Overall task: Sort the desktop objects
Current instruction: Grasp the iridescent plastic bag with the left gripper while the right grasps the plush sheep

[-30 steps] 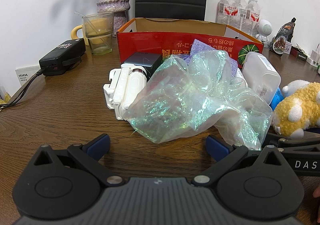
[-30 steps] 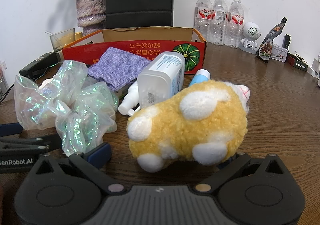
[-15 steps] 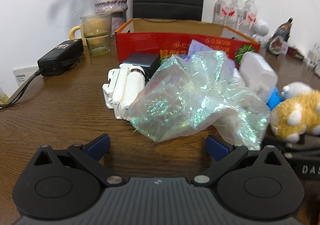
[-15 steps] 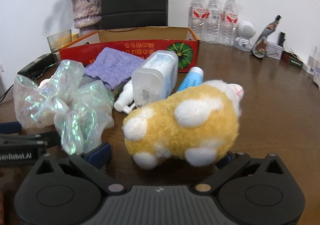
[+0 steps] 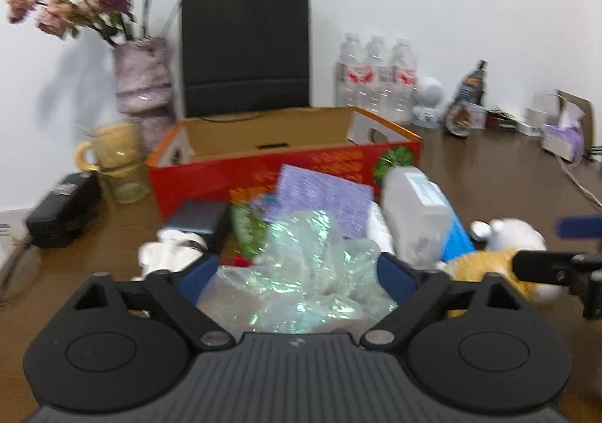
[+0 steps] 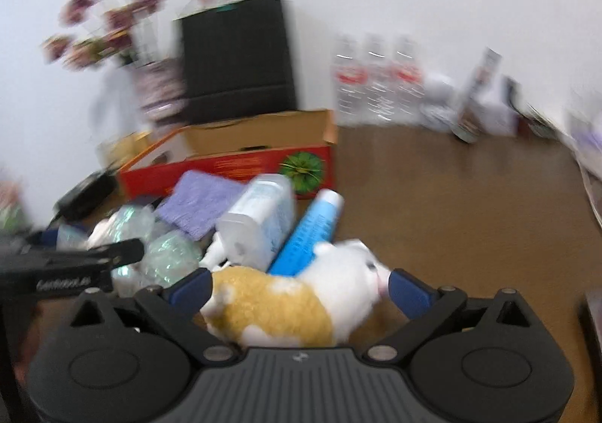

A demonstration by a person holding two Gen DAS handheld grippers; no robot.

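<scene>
In front of the red cardboard box, the left hand-held gripper straddles a crinkled iridescent plastic bag, jaws spread; the right hand-held gripper brackets the yellow-and-white plush toy, whether squeezing it is unclear.

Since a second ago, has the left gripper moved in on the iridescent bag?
Yes. The left gripper has come forward toward the red box; the iridescent bag now sits between its open fingers.
</scene>
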